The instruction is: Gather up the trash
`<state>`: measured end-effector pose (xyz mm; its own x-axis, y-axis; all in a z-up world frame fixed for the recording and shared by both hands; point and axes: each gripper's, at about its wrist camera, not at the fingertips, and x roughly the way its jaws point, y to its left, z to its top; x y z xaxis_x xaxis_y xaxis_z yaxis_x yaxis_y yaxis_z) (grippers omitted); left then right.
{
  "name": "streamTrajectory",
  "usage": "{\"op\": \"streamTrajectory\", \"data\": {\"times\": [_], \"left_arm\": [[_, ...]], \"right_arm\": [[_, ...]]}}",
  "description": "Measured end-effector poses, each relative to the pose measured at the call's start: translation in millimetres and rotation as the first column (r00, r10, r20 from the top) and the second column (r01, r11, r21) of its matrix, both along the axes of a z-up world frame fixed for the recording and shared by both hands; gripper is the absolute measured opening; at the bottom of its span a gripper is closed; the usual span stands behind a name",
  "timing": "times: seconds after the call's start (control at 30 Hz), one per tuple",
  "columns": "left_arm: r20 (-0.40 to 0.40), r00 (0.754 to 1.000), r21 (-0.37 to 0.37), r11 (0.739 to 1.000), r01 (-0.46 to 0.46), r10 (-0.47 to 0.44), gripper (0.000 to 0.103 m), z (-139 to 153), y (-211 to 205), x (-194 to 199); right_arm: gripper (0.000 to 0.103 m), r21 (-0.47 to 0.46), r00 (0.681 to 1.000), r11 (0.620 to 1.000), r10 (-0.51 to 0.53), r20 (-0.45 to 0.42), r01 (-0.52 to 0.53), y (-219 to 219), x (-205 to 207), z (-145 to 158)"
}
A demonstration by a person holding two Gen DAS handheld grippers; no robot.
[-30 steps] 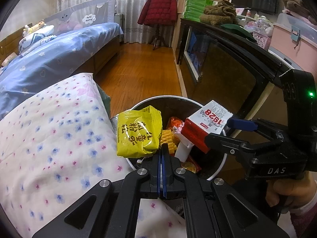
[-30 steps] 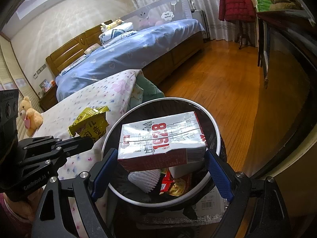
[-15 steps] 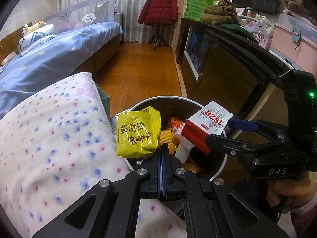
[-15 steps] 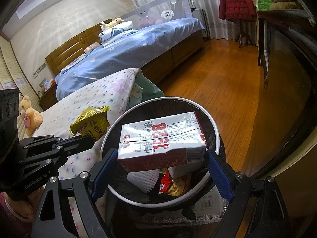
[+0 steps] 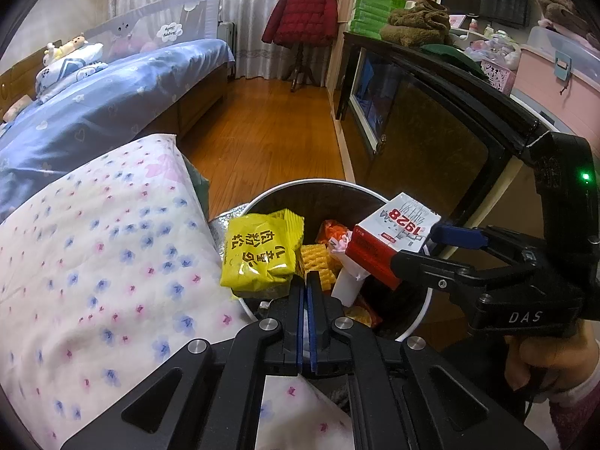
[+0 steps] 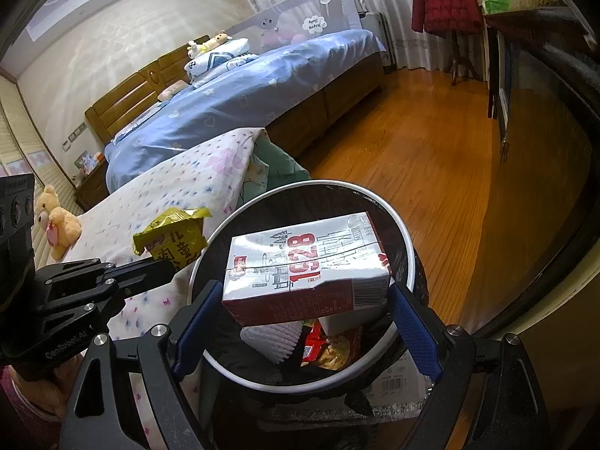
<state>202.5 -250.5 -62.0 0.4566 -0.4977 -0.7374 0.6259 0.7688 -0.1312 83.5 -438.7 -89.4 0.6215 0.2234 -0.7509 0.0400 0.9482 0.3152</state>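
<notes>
My left gripper (image 5: 306, 292) is shut on the lower edge of a yellow snack packet (image 5: 260, 249) and holds it at the left rim of a round white-rimmed trash bin (image 5: 311, 184). The packet also shows in the right wrist view (image 6: 172, 236). My right gripper (image 6: 296, 302) is shut on a red-and-white "1928" carton (image 6: 305, 262) and holds it flat above the bin's opening (image 6: 410, 258). The carton also shows in the left wrist view (image 5: 390, 236). Wrappers and a white paper cup case (image 6: 272, 341) lie in the bin.
A bed with a flowered white sheet (image 5: 93, 247) lies left of the bin, a blue-covered bed (image 5: 112, 101) beyond it. A dark cabinet (image 5: 431, 127) runs along the right. A wooden floor (image 5: 262, 131) stretches ahead. A teddy bear (image 6: 56, 221) sits on the bed.
The view has shifted only slightly. The right gripper with the carton has edged a little over the bin. Both grips are unchanged.
</notes>
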Motion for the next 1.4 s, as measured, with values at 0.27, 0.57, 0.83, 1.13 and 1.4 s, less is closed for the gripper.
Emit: {"op": "streamTrajectory", "data": {"times": [0.27,0.57,0.83,1.13,1.4], "left_arm": [[-0.005,1.0,0.0,1.0,0.003,-0.003,0.007,1,0,0],[0.013,0.999,-0.011,0.999,-0.033,0.033,0.019,7,16,-10],[0.034,0.994,-0.021,0.994,-0.108,0.109,0.041,11,45,-29],[0.073,0.963,-0.073,0.965,-0.253,0.258,0.063,20,102,-63],[0.111,0.936,-0.114,0.94,-0.322,0.334,0.072,29,140,-96]], "right_arm": [[0.09,0.015,1.0,1.0,-0.003,-0.005,0.003,-2,2,-2],[0.09,0.032,1.0,0.999,-0.02,0.0,0.02,-4,-3,1],[0.09,0.052,0.999,0.998,-0.043,0.02,0.042,3,-14,8],[0.093,0.069,0.993,0.993,-0.097,0.068,0.092,36,-32,24],[0.094,0.062,0.983,0.992,-0.115,0.14,0.107,71,-47,31]]}}
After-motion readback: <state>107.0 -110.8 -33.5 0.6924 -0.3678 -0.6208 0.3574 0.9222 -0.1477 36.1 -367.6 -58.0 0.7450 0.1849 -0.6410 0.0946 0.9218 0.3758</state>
